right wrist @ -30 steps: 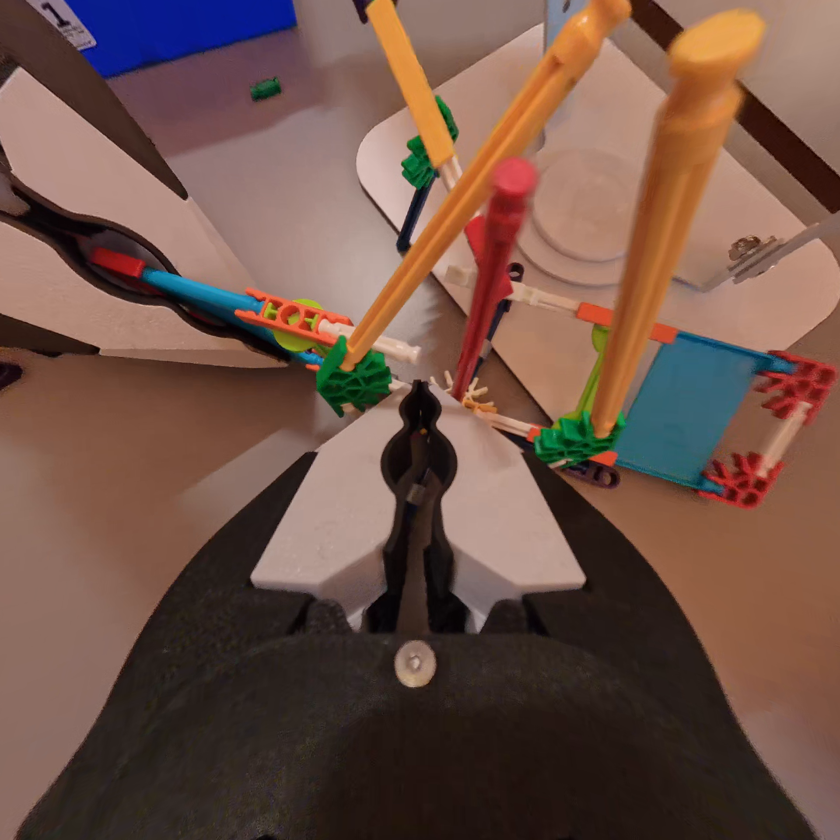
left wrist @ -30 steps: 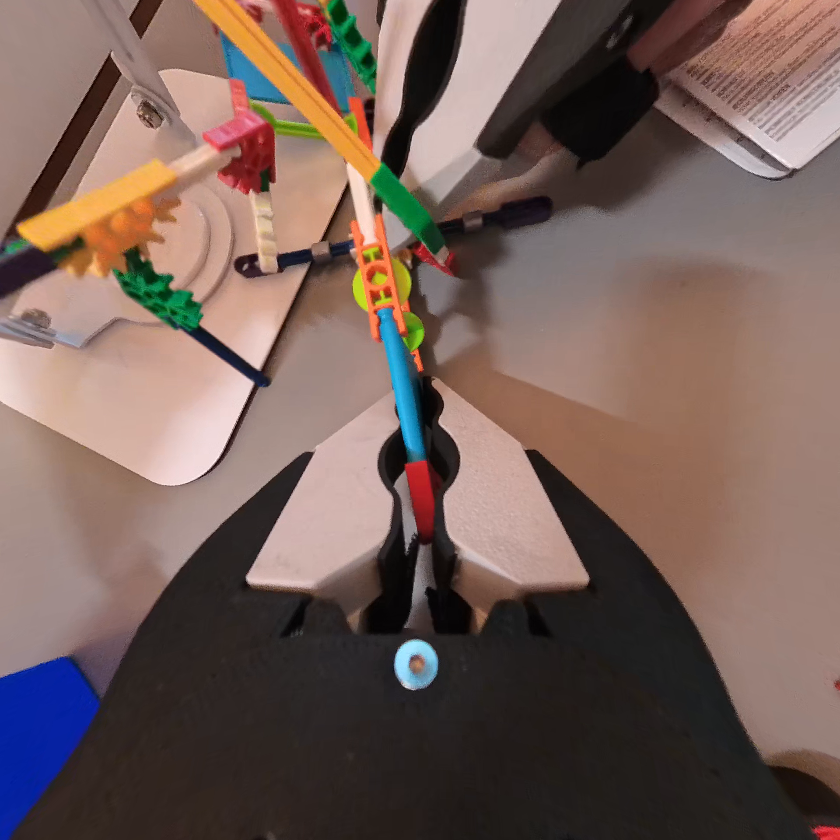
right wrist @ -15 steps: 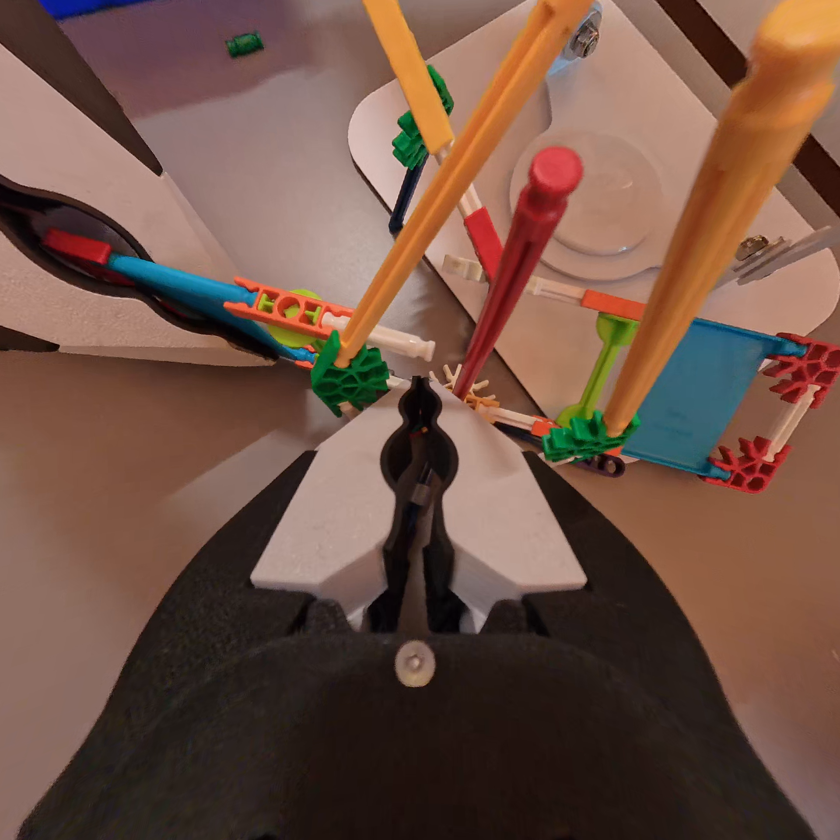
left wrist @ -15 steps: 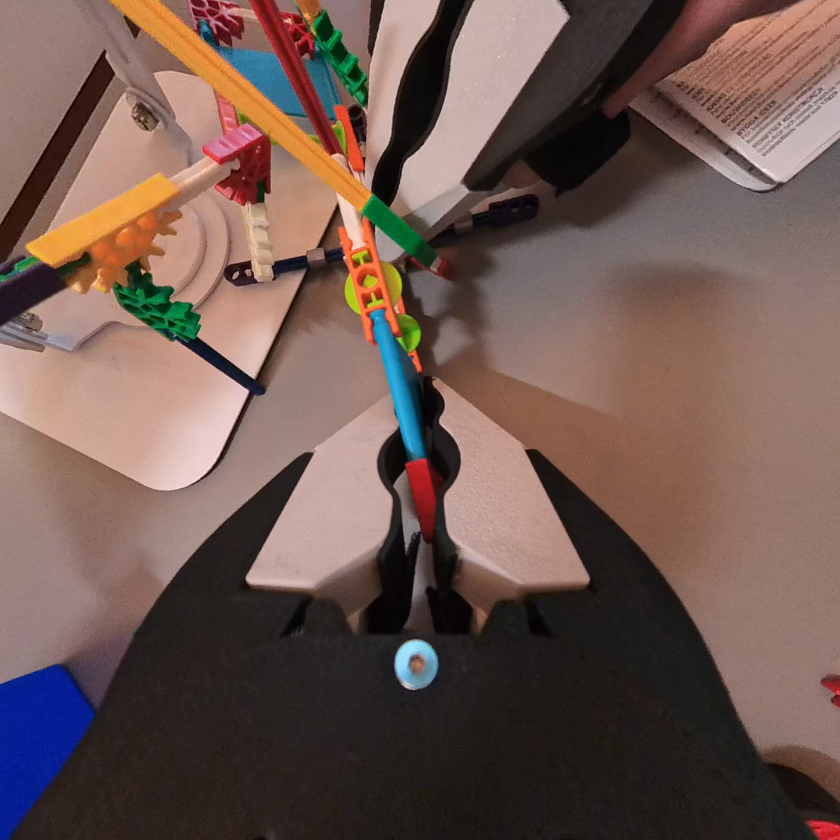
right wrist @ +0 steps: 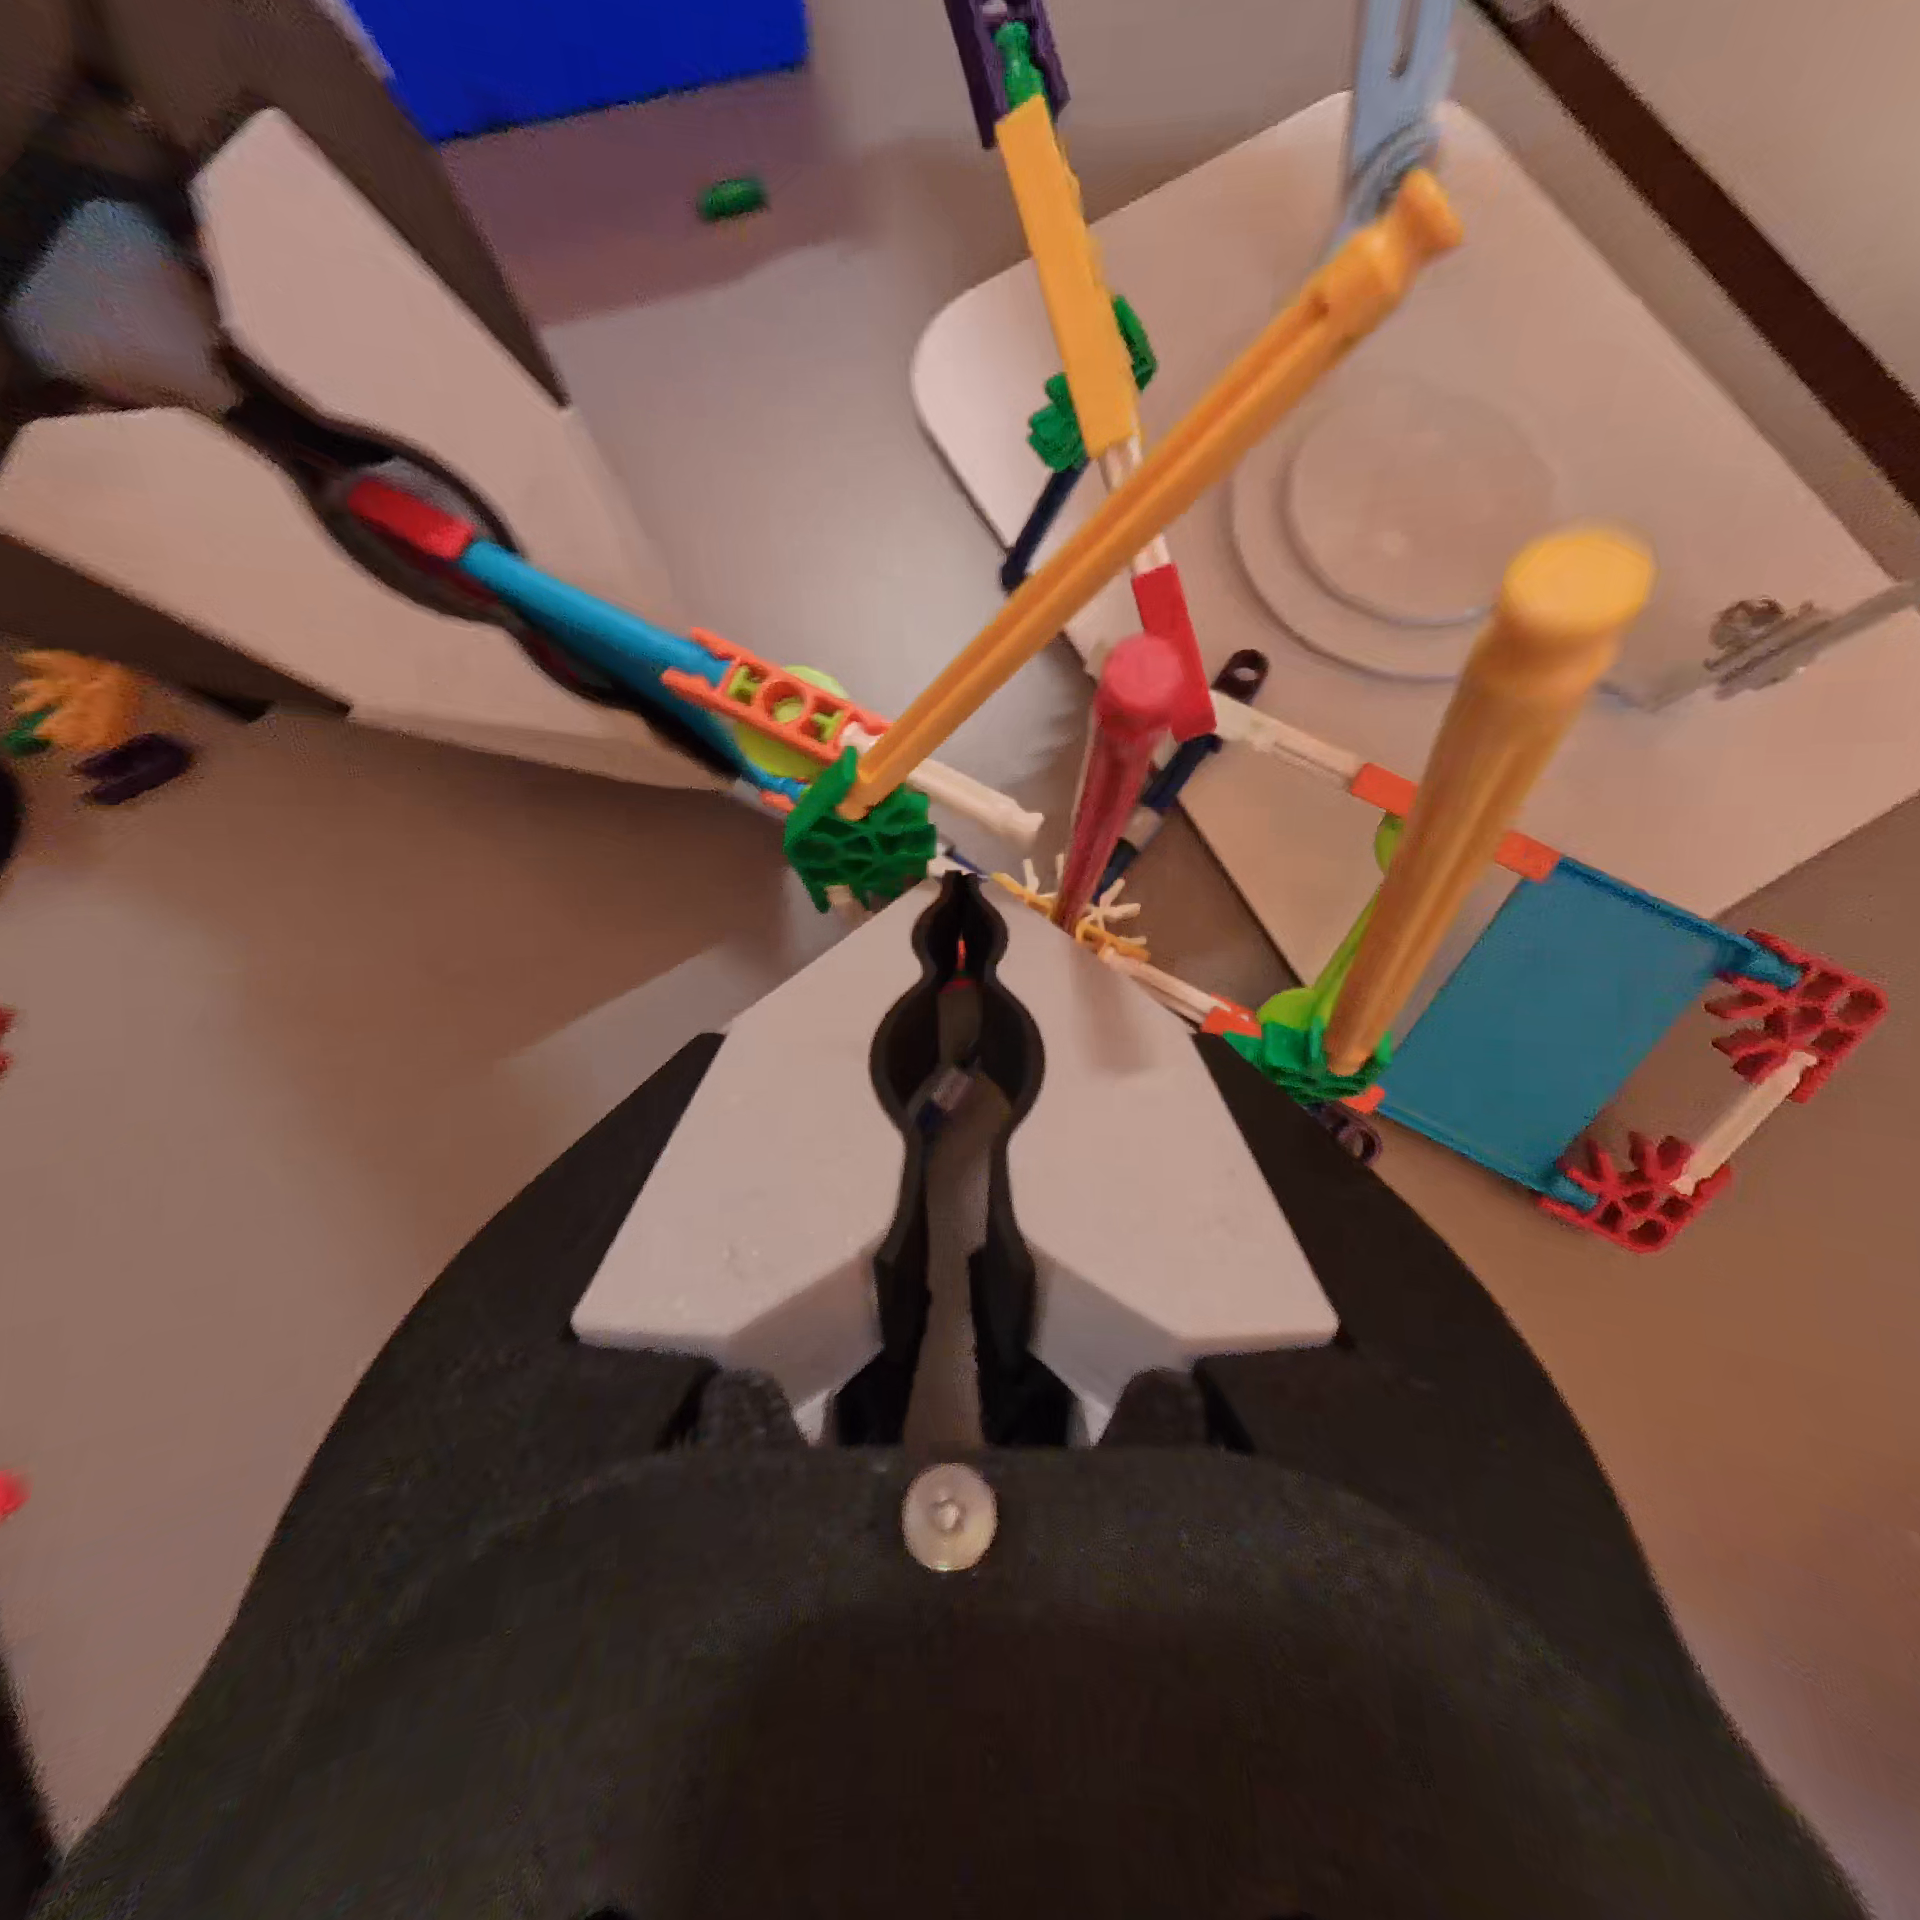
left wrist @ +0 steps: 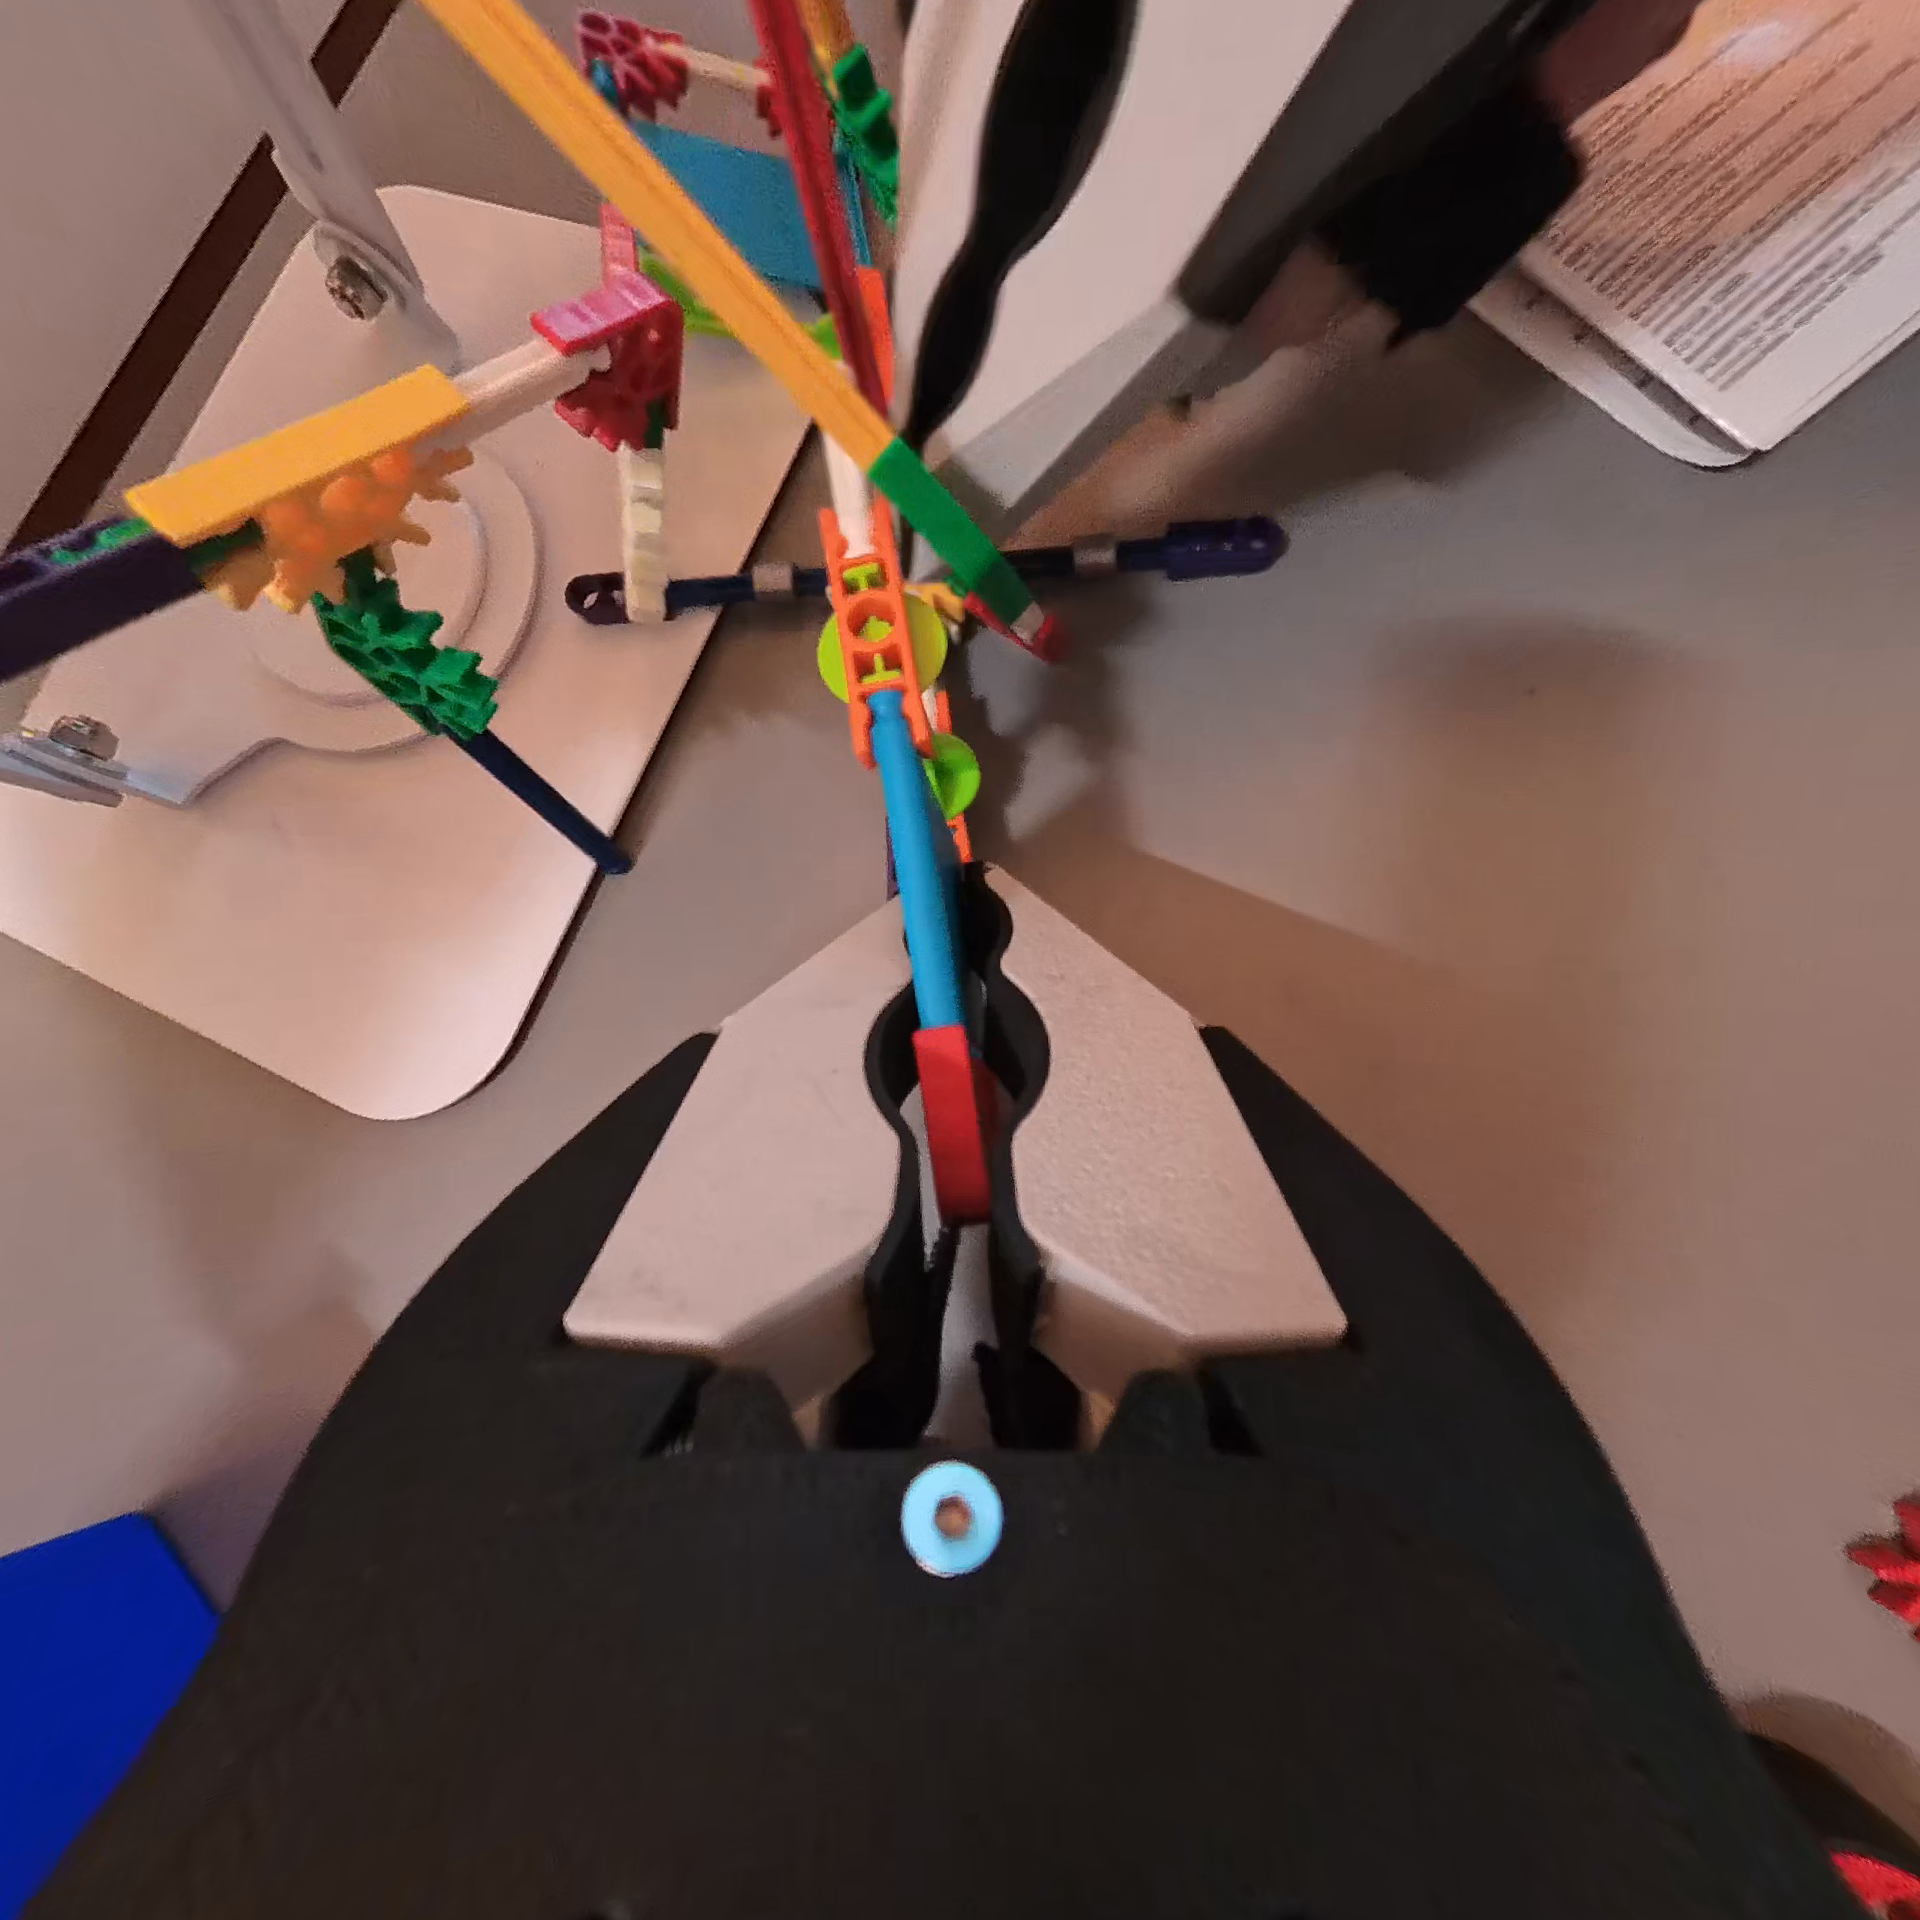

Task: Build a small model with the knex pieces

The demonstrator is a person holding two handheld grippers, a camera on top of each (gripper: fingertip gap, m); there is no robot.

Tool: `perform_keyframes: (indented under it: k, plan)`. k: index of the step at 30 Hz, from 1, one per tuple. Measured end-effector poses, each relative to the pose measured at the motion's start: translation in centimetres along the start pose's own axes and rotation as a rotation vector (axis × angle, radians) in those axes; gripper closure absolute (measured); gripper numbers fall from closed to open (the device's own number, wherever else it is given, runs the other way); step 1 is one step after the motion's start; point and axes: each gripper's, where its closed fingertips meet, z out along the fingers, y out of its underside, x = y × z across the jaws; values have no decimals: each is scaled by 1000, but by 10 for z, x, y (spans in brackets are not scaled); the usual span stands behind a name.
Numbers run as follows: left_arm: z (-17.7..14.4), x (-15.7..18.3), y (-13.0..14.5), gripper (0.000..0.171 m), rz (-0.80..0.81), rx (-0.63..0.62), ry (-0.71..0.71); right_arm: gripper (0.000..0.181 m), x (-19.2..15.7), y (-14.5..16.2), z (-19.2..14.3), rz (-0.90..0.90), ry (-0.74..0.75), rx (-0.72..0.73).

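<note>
Blue rod (left wrist: 928, 914) with a red end piece (left wrist: 954, 1127) sits clamped between the closed jaws of the left gripper (left wrist: 940, 914), joined to an orange connector (left wrist: 873, 634) on the rod-and-connector model. Right gripper (right wrist: 958, 894) is pinched nearly closed on a thin dark rod (right wrist: 940, 1096) beside the green connector (right wrist: 860, 844), above the tan tabletop (left wrist: 1507, 831).
</note>
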Motion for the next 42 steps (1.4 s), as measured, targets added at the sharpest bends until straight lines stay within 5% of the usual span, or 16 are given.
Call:
perform_keyframes:
  k: [4, 14, 20, 24, 31, 37, 42]
  plan:
    - [-6, 1, 2, 171, -28, 9, 57, 181, 0, -12, -29, -60, -24, 65]
    - [-20, -9, 12, 171, -32, -14, 70, 180, 60, -41, -87, -69, 119, 281]
    - [-21, -20, 11, 162, -10, 13, 27, 159, 60, -31, -45, -121, 21, 153]
    - [-22, -17, 9, 171, -39, 38, 64, 169, 43, -27, -22, -139, -82, 109]
    - [-27, -1, 18, 171, -119, 34, 211, 176, -14, -13, -34, -183, -398, 76]
    - [-35, 17, 21, 171, -51, 18, 281, 167, -7, -29, -40, -197, -347, 176]
    - [-40, 32, 25, 171, 3, 18, 352, 157, -19, -11, -11, -363, -282, 70]
